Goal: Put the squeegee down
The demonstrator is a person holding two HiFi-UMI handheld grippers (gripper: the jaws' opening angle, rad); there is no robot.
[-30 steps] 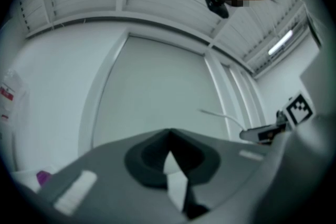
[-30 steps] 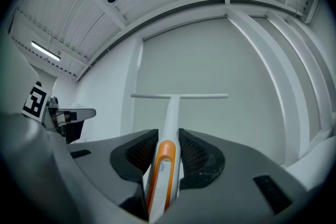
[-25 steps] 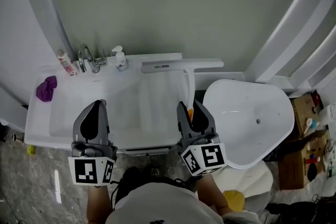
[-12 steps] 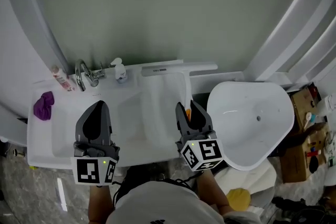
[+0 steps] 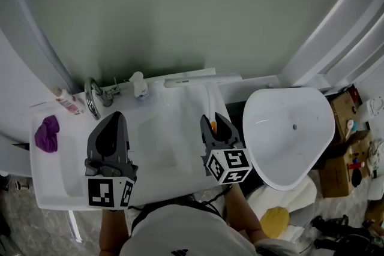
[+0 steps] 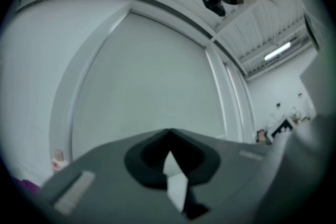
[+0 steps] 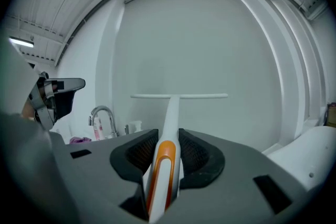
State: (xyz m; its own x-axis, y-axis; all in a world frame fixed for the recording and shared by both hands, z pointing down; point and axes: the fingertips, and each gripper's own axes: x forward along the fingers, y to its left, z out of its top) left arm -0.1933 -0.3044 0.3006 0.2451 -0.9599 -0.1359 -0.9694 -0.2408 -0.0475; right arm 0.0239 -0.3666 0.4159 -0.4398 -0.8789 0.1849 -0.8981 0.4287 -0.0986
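Both grippers have pushed farther in over the sink toward the back wall, and the purple cloth, which lay ahead of the left jaw tips a second ago, now sits level with that gripper's body.

From the head view, the left gripper hangs over the white sink with its jaw tips together and nothing between them. The right gripper is clamped on the handle of the squeegee, which is still in the grip and not yet put down. Its handle runs from the jaws to the back of the sink, and its white blade lies crosswise along the back edge at the foot of the wall. A faucet, a soap dispenser and a pink bottle stand at the sink's back left, and the purple cloth lies on its left rim. A white bowl-shaped basin sits just right of the sink.

The left gripper view shows the left gripper with its tips met at a point before the pale wall panel. The pink bottle and purple cloth are low at the left.

The right gripper view shows the right gripper with its pads pressing on the orange-and-white handle of the squeegee. The blade is level in front of the wall; whether it touches anything cannot be told. The faucet and soap dispenser stand to the left.
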